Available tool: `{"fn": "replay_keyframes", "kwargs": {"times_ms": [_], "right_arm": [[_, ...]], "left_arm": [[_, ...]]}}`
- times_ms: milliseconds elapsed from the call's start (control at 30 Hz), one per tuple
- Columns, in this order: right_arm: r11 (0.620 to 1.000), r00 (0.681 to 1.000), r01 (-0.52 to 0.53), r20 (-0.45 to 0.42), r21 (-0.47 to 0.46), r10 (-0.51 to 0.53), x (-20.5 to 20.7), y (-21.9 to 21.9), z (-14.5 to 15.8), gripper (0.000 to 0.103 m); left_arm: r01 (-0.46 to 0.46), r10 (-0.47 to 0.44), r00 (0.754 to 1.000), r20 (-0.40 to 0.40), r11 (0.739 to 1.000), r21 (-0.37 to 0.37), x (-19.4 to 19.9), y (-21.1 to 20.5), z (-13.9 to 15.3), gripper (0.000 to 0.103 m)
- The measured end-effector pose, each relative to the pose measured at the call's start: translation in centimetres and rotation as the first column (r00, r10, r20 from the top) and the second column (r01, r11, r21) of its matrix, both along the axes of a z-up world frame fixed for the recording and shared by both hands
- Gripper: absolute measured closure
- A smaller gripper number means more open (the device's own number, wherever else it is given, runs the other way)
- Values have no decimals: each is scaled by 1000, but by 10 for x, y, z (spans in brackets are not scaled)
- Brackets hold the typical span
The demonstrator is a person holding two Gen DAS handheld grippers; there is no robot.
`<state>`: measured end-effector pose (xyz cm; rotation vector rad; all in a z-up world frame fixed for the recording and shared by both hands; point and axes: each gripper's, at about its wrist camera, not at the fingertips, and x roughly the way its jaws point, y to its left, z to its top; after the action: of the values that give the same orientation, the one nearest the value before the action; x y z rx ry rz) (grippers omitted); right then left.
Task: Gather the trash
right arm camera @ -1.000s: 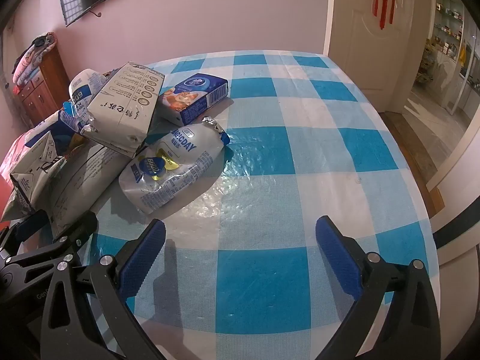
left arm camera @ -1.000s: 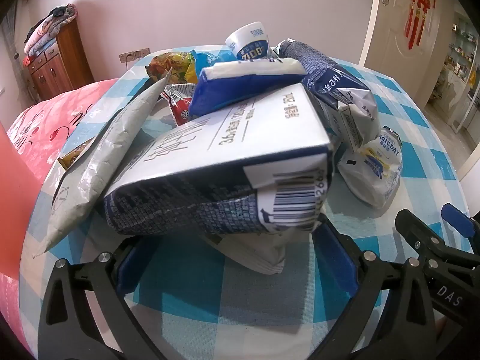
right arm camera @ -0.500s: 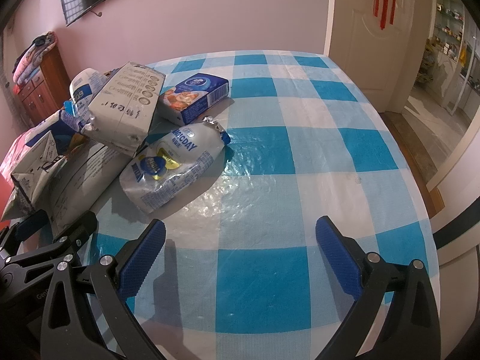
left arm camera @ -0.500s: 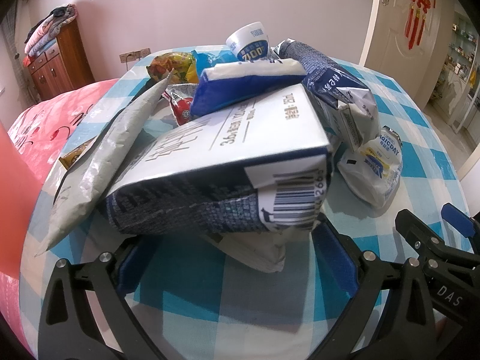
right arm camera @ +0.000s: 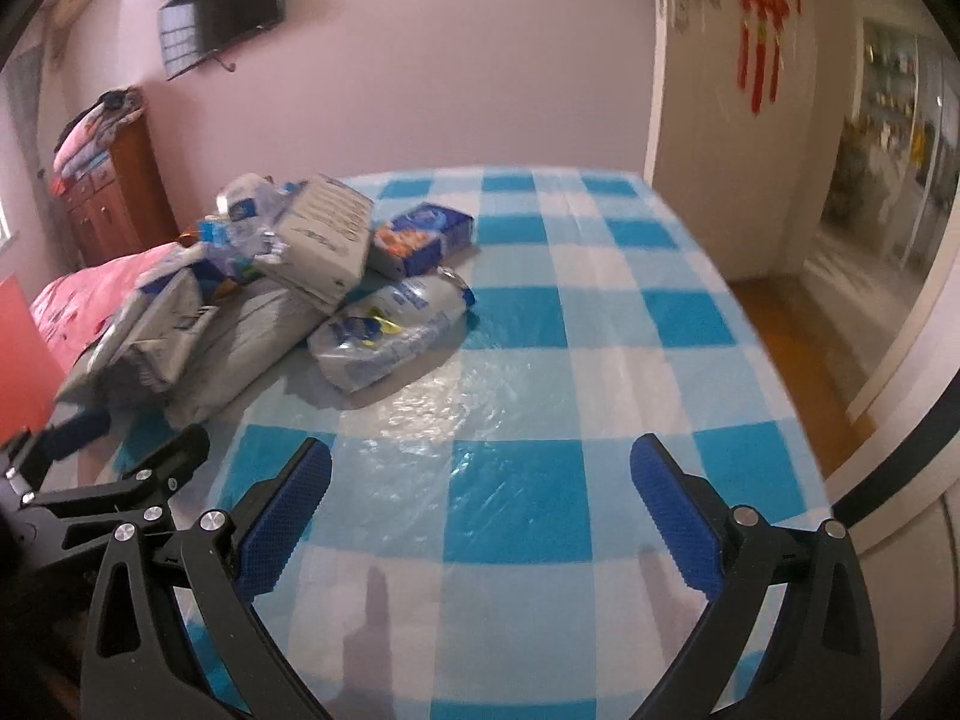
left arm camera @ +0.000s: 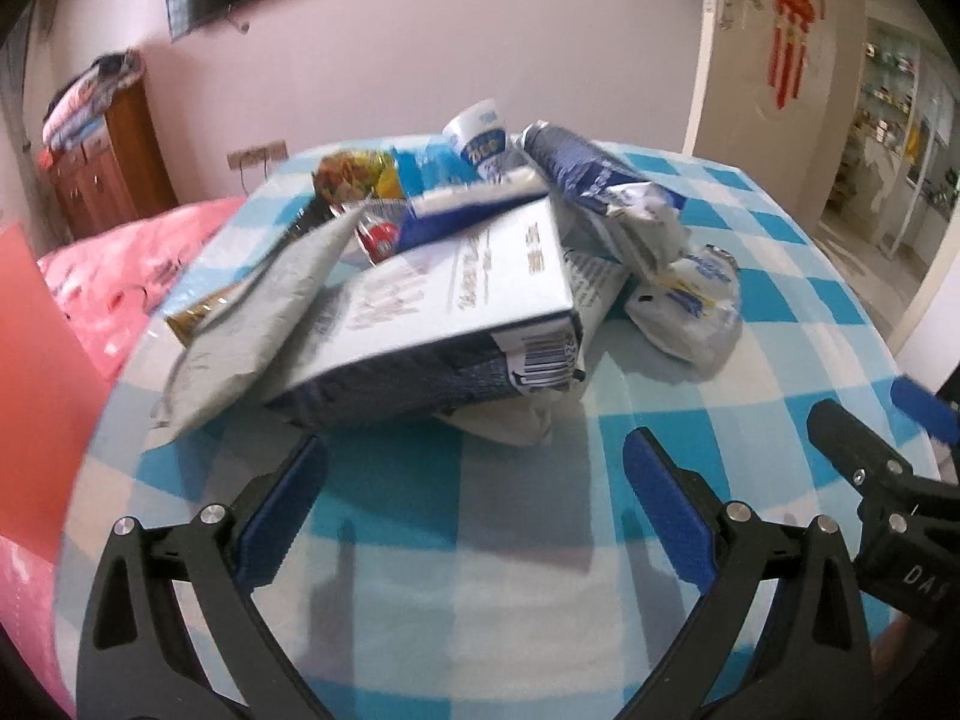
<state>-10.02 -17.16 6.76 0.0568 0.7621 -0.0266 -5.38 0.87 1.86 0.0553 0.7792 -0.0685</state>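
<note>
Left wrist | left tool (left arm camera: 474, 483) spread, backed off trash pile (left arm camera: 456, 300) | right tool (right arm camera: 480, 495) spread

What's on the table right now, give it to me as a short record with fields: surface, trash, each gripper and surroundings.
surface: table under a blue and white checked cloth
trash: one heap with a large barcoded carton on top, a grey bag leaning on it, a clear plastic pouch beside
left gripper: open, empty, short of the heap
right gripper: open, empty, over bare cloth
surroundings: wall TV, wooden dresser, doorway
</note>
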Motion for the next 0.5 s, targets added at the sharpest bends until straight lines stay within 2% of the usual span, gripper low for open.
{"fn": "replay_keyframes", "kwargs": {"times_ms": [200,500], "right_arm": [[999,998,-1,68,-48,4,-23,11,24,4],[999,986,-10,166,-47,17,-49,25,62,4]], "left_arm": [[8,-7,998,65,1000,-8,-24,8,25,4],[-18,24,992,126,999,-51,-45,31,53,4]]}}
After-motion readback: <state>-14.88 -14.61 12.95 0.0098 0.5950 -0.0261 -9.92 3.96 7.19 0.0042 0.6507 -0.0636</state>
